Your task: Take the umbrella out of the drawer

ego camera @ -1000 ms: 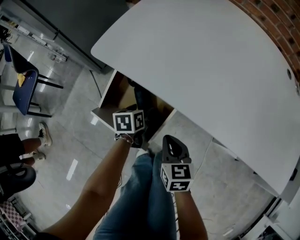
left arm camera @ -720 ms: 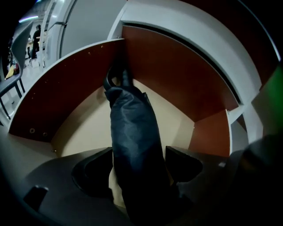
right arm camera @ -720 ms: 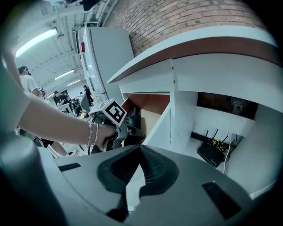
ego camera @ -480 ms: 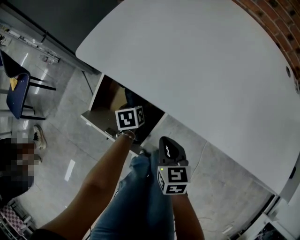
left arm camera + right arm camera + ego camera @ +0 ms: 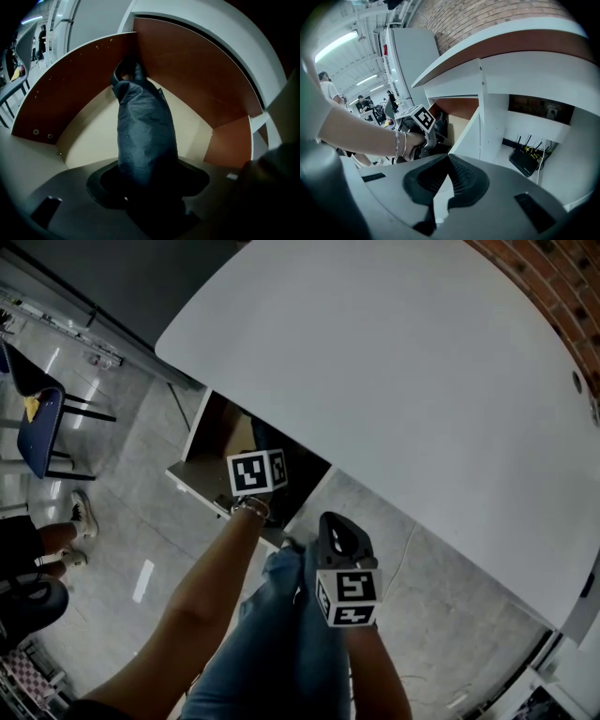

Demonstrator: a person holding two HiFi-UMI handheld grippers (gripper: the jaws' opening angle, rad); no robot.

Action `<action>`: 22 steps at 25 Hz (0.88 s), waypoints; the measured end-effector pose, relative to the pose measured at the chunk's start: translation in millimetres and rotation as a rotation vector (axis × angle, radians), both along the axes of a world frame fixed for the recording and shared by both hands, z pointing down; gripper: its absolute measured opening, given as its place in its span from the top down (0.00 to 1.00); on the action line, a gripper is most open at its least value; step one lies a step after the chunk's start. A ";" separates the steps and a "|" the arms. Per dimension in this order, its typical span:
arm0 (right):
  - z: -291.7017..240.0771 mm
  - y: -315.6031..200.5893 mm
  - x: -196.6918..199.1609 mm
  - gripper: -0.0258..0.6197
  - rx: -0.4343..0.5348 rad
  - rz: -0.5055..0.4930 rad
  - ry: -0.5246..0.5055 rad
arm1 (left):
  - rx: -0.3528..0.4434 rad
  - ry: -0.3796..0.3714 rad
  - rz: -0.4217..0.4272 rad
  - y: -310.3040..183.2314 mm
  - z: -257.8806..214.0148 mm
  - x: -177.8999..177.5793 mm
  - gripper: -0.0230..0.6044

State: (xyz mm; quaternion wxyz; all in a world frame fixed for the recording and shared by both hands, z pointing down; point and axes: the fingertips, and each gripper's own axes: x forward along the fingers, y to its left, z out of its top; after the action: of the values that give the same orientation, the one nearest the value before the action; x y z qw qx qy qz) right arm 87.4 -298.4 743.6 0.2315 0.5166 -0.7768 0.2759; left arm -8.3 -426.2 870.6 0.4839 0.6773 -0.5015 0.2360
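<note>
Inside the drawer [image 5: 79, 89], the left gripper [image 5: 147, 185] has just been closing its jaws and now clamps the umbrella [image 5: 143, 126], seemingly ready to lift; the right gripper [image 5: 443, 180], outside the drawer, is closed, empty.

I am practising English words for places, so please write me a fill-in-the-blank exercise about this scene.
1. The dark folded fabric umbrella lies inside the open brown wooden ___.
2. The wide flat tabletop above it is ___ in colour.
3. Between the right gripper's closed jaws there is ___.
Missing words: drawer; white; nothing.
</note>
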 end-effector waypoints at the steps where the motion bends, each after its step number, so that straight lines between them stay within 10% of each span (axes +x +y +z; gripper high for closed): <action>1: -1.5 0.6 -0.9 0.97 -0.001 -0.004 -0.001 | -0.003 0.001 0.006 1.0 -2.2 -1.1 0.54; 22: -27.5 40.6 -25.4 0.97 0.042 0.007 -0.002 | 0.032 0.039 0.018 28.3 -62.0 -20.4 0.55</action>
State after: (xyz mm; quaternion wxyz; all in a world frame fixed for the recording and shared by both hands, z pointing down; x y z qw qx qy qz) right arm 62.1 -257.7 716.2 0.2187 0.5237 -0.7809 0.2610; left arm -28.6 -397.9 808.5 0.4807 0.6939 -0.4893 0.2191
